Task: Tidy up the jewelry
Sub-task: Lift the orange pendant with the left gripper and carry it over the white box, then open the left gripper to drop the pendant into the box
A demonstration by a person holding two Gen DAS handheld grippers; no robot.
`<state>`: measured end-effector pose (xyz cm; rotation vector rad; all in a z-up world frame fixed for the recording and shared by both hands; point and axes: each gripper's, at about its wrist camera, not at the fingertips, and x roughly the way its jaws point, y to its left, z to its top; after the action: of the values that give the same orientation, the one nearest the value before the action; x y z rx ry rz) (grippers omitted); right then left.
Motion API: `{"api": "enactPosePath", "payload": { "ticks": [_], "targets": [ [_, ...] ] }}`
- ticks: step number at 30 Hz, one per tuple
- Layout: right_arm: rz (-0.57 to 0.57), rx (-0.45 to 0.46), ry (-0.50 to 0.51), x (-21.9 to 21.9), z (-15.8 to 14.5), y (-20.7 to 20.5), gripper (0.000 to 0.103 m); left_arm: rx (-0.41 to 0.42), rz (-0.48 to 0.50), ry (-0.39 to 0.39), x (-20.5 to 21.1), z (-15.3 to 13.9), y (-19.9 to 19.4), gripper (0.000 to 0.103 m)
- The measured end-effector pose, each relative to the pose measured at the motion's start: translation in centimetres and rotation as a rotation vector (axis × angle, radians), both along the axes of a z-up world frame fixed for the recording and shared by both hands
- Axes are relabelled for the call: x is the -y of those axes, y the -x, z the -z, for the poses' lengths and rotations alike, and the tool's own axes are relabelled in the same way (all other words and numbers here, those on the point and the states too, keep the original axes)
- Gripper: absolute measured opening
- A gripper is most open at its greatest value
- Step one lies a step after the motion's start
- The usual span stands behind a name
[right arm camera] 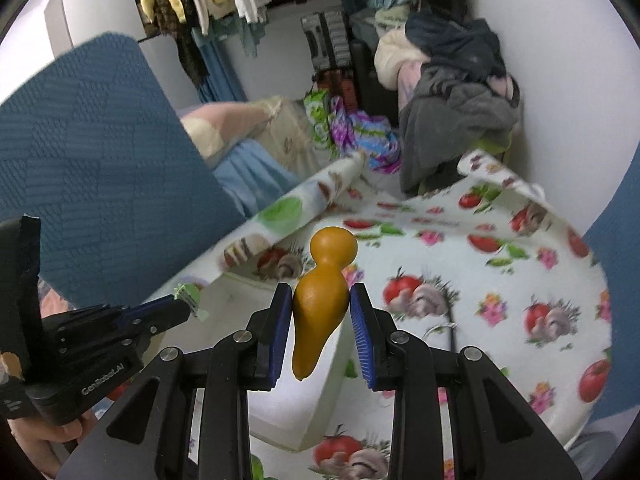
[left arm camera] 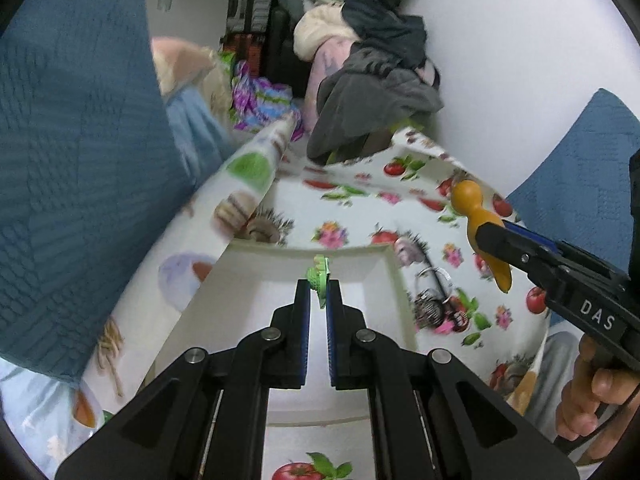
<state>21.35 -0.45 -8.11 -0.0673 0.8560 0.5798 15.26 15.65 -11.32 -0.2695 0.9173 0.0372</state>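
Left tool (left arm camera: pixel 318 288) pinches a small green clip (left arm camera: pixel 319 276) over the white tray (left arm camera: pixel 394 280); your right tool (right arm camera: pixel 320 300) grips the yellow wooden peg (right arm camera: pixel 322 296) just beside that tray. You're mid-placing — lower each into the tray, then release.

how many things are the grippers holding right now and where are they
2. A small green clip is pinched by the left gripper over the white box. An orange wooden piece sits between the right gripper's fingers, above the box's right side.
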Motion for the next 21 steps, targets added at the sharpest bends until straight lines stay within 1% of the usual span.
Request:
{"api": "enactPosePath", "payload": {
  "ticks": [4, 10, 15, 17, 19, 20, 21],
  "targets": [
    [-0.003, -0.044, 0.019, -1.4, 2.7, 0.2, 0.027, -0.052, -0.005, 0.017, -1.3, 3.1, 0.2, 0.007],
    [-0.012, -0.093, 0.051, -2.7, 6.0, 0.7, 0.027, -0.105, -0.003, 0.041, -2.2, 6.1, 0.8, 0.007],
    [-0.031, -0.14, 0.087, -3.5, 8.6, 1.2, 0.028, -0.128, -0.006, 0.072, -2.4, 7.7, 1.5, 0.007],
    [-0.036, -0.151, 0.096, -3.6, 9.3, 1.3, 0.028, -0.133, -0.011, 0.089, -2.5, 8.0, 1.6, 0.007],
    [-0.037, -0.165, 0.093, -3.6, 9.5, 1.2, 0.028, -0.133, -0.035, 0.09, -2.5, 8.0, 1.9, 0.007],
    [-0.041, -0.173, 0.087, -3.6, 9.5, 1.2, 0.029, -0.131, -0.044, 0.091, -2.6, 7.9, 1.9, 0.007],
    [-0.042, -0.174, 0.078, -3.4, 9.3, 1.2, 0.036, -0.135, -0.051, 0.096, -2.7, 7.8, 2.0, 0.007]
  ]
}}
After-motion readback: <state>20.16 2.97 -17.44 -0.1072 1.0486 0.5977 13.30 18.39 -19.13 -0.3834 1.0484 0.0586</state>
